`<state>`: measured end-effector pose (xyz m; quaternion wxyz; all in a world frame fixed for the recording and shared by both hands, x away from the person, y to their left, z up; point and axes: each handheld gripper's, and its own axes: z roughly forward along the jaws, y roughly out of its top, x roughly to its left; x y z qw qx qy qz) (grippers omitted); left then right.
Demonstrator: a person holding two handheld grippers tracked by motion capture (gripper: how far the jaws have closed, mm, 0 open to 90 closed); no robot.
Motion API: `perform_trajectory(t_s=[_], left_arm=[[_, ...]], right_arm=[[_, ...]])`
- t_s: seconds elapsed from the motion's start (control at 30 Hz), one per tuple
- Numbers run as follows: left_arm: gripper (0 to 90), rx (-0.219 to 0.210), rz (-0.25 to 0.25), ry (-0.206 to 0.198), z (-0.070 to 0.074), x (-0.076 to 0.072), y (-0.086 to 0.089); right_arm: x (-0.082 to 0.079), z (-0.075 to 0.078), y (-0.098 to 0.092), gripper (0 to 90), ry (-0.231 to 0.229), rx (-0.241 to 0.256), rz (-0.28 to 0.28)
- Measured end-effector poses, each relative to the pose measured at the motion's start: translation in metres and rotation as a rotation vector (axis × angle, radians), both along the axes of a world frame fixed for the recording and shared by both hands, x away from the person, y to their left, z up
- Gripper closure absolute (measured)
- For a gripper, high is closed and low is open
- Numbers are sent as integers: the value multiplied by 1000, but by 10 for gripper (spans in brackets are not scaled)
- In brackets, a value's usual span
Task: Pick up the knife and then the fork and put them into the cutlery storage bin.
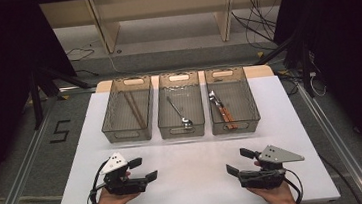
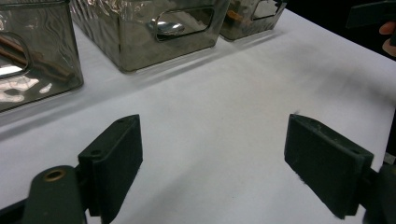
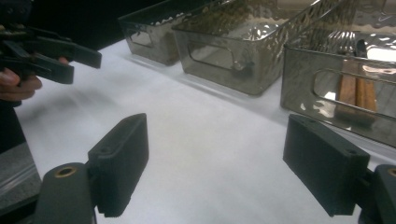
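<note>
Three clear bins stand in a row at the back of the white table (image 1: 191, 176). The left bin (image 1: 127, 108) holds brown chopsticks (image 1: 134, 108), the middle bin (image 1: 180, 103) a metal spoon (image 1: 179, 113), the right bin (image 1: 231, 99) wooden-handled cutlery (image 1: 222, 111). My left gripper (image 1: 143, 169) rests open near the front left, held by a hand, nothing between its jaws (image 2: 212, 165). My right gripper (image 1: 240, 160) rests open near the front right, also empty (image 3: 215, 163). The left gripper (image 3: 60, 58) shows far off in the right gripper view.
A wooden shelf frame (image 1: 165, 13) and loose cables (image 1: 256, 19) lie on the floor beyond the table. Dark stands (image 1: 42, 85) flank the far corners. A "5" mark (image 1: 60, 131) is on the floor at left. Bare tabletop lies between the grippers and the bins.
</note>
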<state>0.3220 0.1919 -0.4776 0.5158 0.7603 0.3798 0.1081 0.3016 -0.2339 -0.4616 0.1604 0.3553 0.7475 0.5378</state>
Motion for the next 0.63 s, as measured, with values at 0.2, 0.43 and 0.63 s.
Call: perform_trajectory(t_s=[0.2, 0.43, 0.63], left_arm=[[187, -6, 6, 6, -1, 1, 1], [176, -6, 8, 7, -2, 2, 2], [167, 5, 6, 12, -3, 2, 2]], right_arm=[[0, 0, -2, 193, 2, 7, -16], [0, 0, 0, 180, -5, 4, -13], [1, -1, 1, 180, -3, 2, -13]])
